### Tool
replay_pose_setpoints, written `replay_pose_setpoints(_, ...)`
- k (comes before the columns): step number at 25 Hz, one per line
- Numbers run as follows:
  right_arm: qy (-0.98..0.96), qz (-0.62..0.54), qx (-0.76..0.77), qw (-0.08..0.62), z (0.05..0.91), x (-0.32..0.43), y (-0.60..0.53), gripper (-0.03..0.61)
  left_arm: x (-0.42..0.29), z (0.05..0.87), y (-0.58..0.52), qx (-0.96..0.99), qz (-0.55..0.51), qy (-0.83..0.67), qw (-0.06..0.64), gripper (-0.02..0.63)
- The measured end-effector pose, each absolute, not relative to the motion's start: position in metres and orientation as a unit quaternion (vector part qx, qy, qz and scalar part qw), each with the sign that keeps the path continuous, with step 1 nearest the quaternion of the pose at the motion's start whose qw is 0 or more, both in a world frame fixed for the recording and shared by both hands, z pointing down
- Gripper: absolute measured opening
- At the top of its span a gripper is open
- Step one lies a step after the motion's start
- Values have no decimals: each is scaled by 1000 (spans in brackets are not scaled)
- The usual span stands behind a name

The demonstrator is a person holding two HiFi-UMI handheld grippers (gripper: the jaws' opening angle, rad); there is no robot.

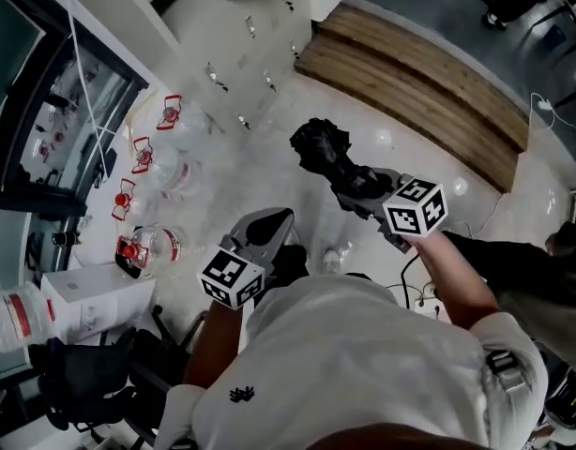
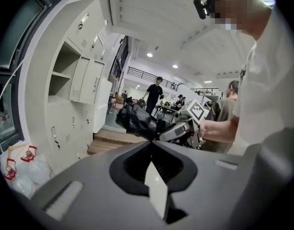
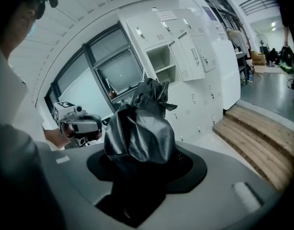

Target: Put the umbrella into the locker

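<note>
Umbrella (image 3: pixel 137 133) folded, clamped in right gripper (image 1: pixel 347 178); left gripper (image 1: pixel 267 223) closed, empty. Carry step in hand. Next: aim at open locker (image 3: pixel 163 63) compartment, push in, release.

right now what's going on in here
A person holds a gripper in each hand. The right gripper is shut on a bundled black umbrella; the left gripper is shut and empty. The white lockers stand ahead with a compartment open, and the umbrella is not inside yet.
</note>
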State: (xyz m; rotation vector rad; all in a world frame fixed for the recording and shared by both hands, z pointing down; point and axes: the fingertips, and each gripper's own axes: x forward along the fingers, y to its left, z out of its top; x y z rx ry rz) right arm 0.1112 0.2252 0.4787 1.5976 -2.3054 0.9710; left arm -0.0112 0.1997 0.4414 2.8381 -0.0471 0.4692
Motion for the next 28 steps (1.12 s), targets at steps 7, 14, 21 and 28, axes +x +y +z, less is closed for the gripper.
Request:
replay_pose_setpoints(7, -784, 309, 531, 91, 461, 153, 118, 229, 21, 448, 101, 981, 142, -25, 130, 57)
replay_pose_setpoints(14, -783, 304, 531, 110, 435, 174, 8, 229, 37, 425, -3, 985, 125, -24, 114, 57)
replay_pose_setpoints(21, -794, 300, 515, 119, 438, 178, -99, 229, 40, 427, -67, 984, 111, -51, 126, 57)
replay_pose_setpoints(28, -805, 286, 502, 133, 441, 194, -188, 229, 51, 433, -102, 982, 109, -77, 137, 57)
